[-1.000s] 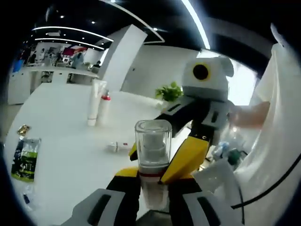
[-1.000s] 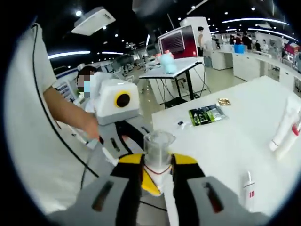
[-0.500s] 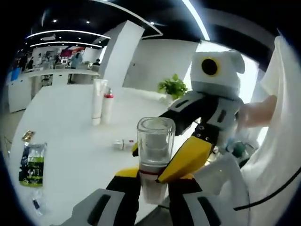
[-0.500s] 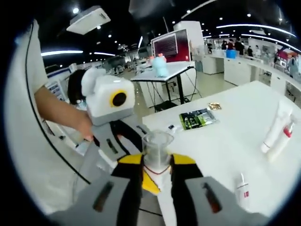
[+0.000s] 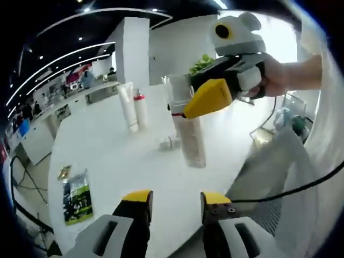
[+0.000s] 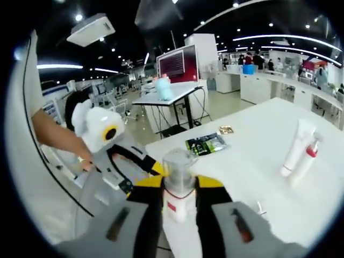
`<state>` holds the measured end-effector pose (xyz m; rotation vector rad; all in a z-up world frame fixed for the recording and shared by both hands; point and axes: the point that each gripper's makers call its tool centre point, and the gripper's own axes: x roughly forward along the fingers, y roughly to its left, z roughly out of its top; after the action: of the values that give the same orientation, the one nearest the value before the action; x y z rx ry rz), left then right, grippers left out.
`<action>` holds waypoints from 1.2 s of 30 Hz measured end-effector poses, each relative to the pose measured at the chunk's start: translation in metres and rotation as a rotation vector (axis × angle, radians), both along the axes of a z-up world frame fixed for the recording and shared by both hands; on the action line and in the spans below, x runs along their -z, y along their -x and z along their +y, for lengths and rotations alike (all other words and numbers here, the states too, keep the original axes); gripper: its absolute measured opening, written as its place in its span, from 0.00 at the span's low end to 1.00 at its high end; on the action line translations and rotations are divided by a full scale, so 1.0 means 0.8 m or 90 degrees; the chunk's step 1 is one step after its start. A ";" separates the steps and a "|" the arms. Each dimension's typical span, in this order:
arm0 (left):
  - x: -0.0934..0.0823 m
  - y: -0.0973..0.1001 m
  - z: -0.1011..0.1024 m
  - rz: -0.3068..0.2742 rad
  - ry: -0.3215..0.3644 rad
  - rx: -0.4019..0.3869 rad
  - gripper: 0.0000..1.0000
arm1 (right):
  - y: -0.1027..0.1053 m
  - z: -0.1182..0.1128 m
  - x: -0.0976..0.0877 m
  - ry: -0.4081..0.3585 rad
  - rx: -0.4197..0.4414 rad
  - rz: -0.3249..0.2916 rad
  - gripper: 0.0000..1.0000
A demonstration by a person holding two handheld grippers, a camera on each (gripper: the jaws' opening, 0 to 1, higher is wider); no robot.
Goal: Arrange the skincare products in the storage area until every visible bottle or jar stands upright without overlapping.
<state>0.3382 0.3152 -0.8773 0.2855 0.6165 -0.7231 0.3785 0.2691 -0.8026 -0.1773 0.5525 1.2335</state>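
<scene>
A pump bottle (image 5: 189,131) with a clear cap and a red band stands upright over the white table (image 5: 129,161), with my right gripper (image 5: 210,95) shut around its neck. In the right gripper view the same bottle (image 6: 178,180) sits between that gripper's (image 6: 178,188) yellow jaws. My left gripper (image 5: 176,198) is open with nothing between its jaws, back from the bottle near the table's edge. It also appears as the left gripper (image 6: 137,161), held by a hand. A white tube (image 5: 128,106) and a red-capped bottle (image 5: 141,110) stand upright together farther off. A small bottle (image 5: 167,143) lies on its side.
A green packet (image 5: 78,196) and a small gold wrapper (image 5: 64,172) lie near the table's left side. A person's white clothing (image 5: 285,177) hangs at the right, with a black cable across it. Other tables and counters stand in the room behind.
My left gripper has let go of the pump bottle and drawn back from it, jaws now open. My right gripper has kept hold of the bottle.
</scene>
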 end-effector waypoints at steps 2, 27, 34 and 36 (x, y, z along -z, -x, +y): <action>0.007 -0.002 0.007 0.004 -0.006 -0.010 0.41 | -0.010 -0.006 0.000 0.002 0.014 -0.002 0.21; 0.097 -0.003 0.070 0.095 -0.166 -0.111 0.36 | -0.165 -0.026 0.056 0.012 0.175 0.009 0.22; 0.100 -0.001 0.073 0.099 -0.176 -0.109 0.35 | -0.201 -0.026 0.067 0.026 0.196 -0.014 0.22; 0.101 0.000 0.073 0.101 -0.177 -0.107 0.35 | -0.212 -0.027 0.069 0.024 0.211 -0.024 0.22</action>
<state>0.3385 0.3738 -0.9577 0.4297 0.8833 -0.4995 0.5482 0.2473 -0.8577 -0.1346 0.5483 0.8967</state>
